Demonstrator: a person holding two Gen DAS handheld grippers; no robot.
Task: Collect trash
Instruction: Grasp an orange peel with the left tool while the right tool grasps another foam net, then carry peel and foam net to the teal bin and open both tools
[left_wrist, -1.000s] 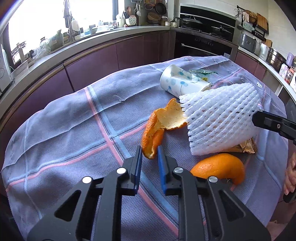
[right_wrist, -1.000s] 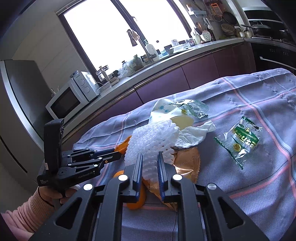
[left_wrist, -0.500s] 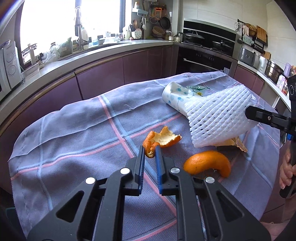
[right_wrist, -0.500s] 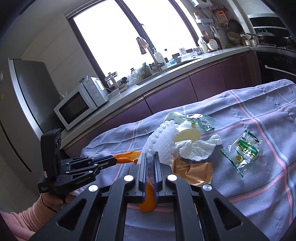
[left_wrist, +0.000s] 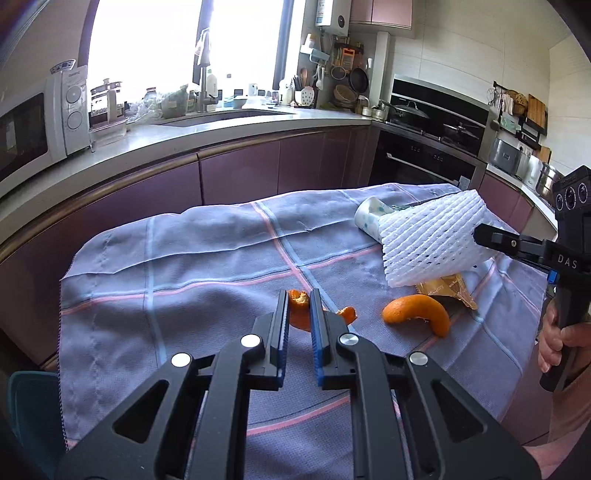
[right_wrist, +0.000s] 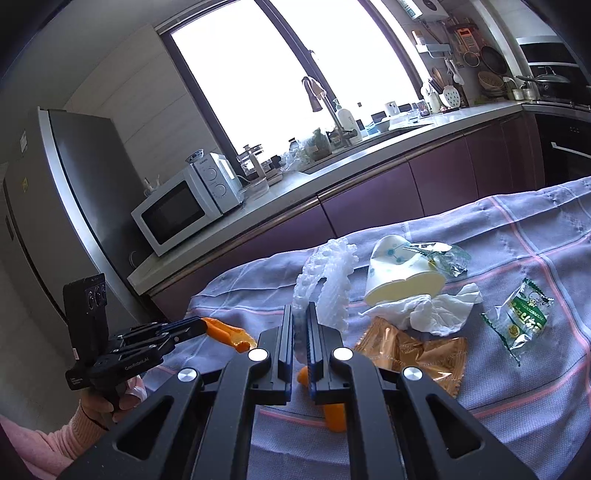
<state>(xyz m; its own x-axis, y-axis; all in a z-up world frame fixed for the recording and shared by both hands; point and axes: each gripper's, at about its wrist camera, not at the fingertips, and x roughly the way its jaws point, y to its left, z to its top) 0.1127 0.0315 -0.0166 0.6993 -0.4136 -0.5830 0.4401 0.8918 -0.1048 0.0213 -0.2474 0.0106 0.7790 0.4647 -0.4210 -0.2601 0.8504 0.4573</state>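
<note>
left gripper (left_wrist: 298, 295): jaws clamped on orange peel (left_wrist: 297, 309), lifted at near worktop edge | right gripper (right_wrist: 300, 308): jaws pinching white foam net (right_wrist: 325, 284), raised right, above gold wrapper (right_wrist: 413, 350)

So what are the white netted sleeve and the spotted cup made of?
The white netted sleeve looks like soft matte foam mesh: open diamond lattice, and it flattens where the right gripper pinches it. The spotted cup looks like coated paper: thin rolled rim, squashed mouth, slight sheen.
</note>
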